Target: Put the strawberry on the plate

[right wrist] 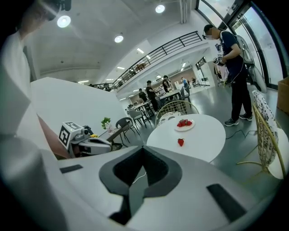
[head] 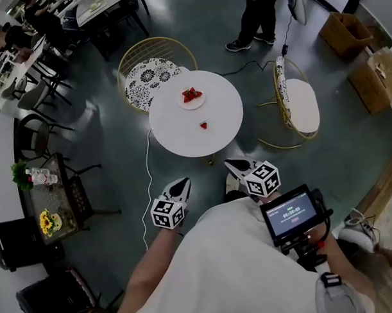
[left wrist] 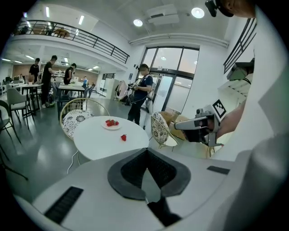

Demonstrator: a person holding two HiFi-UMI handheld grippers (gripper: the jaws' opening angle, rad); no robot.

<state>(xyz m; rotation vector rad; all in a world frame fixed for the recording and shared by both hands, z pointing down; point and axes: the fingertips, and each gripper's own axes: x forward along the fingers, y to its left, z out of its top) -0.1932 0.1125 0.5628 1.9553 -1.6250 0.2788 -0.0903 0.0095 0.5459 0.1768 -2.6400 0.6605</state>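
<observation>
Small round white plate [head: 195,106] bearing pile of red strawberries [head: 192,94] on far part of round white table [head: 176,134]. Lone red strawberry [head: 203,125] on tabletop, nearer than plate. Patterned-cushion wire chair [head: 151,74] behind table at left; plain-cushion wire chair [head: 300,104] right of table.

Table [head: 176,131]: plain white. Strawberry [head: 203,125]: red. Plate [head: 183,102]: white, with red fruit. Chair cushion [head: 148,78]: black-and-white floral print; frame gold. Left gripper [head: 183,181] and right gripper [head: 230,163]: white, cubes bearing black-and-white square markers. Floor [head: 105,143]: dark grey-green.
</observation>
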